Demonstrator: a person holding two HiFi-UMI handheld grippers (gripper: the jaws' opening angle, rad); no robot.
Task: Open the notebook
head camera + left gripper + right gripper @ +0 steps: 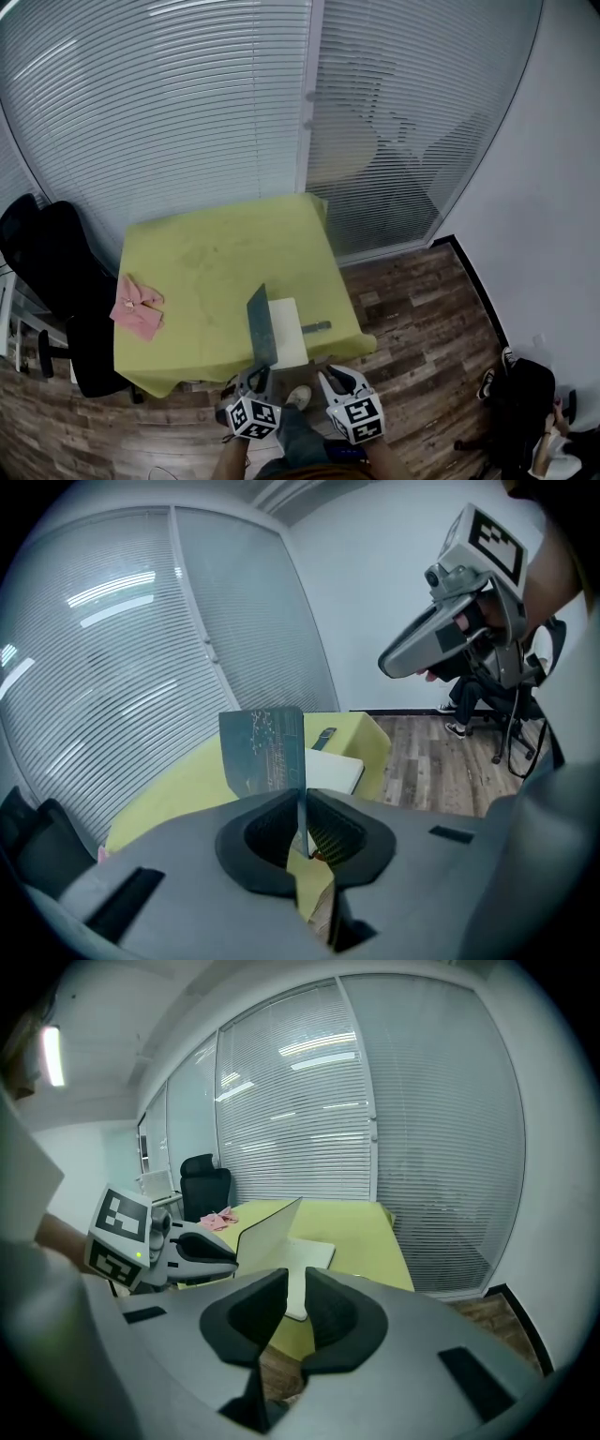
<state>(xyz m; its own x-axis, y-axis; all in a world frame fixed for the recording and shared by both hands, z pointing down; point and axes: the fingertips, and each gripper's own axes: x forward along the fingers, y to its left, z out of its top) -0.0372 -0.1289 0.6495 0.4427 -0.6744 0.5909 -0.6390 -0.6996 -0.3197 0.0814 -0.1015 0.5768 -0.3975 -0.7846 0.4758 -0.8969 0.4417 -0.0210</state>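
In the head view, the notebook (289, 337) lies at the near edge of the yellow-green table (216, 253), just in front of both tools. Its dark cover (262, 323) stands almost upright over the white page, because the left gripper (257, 375) has it by the near bottom edge. The right gripper (335, 378) hangs just beside it at the table's edge, apart from the book. A small dark object (316, 326) lies against the notebook's right side. A pink cloth (138, 307) sits well apart near the left edge, beside a black chair (56, 272).

In the left gripper view, the jaws are pressed onto the thin edge of the cover, which rises straight out from between them, blue-grey face toward us. We judge that this pinch at the edge gives leverage to swing the cover about its spine. The white page lies flat beyond and to the right.

In the right gripper view, the jaws stand a little apart with nothing between the pads. The notebook lies ahead of them and slightly left, cover raised, the left gripper at its near corner. We judge that this hand waits free, ready to steady the pages if the book shifts. The cover is roughly halfway over, so the opening looks well under way but not yet finished.
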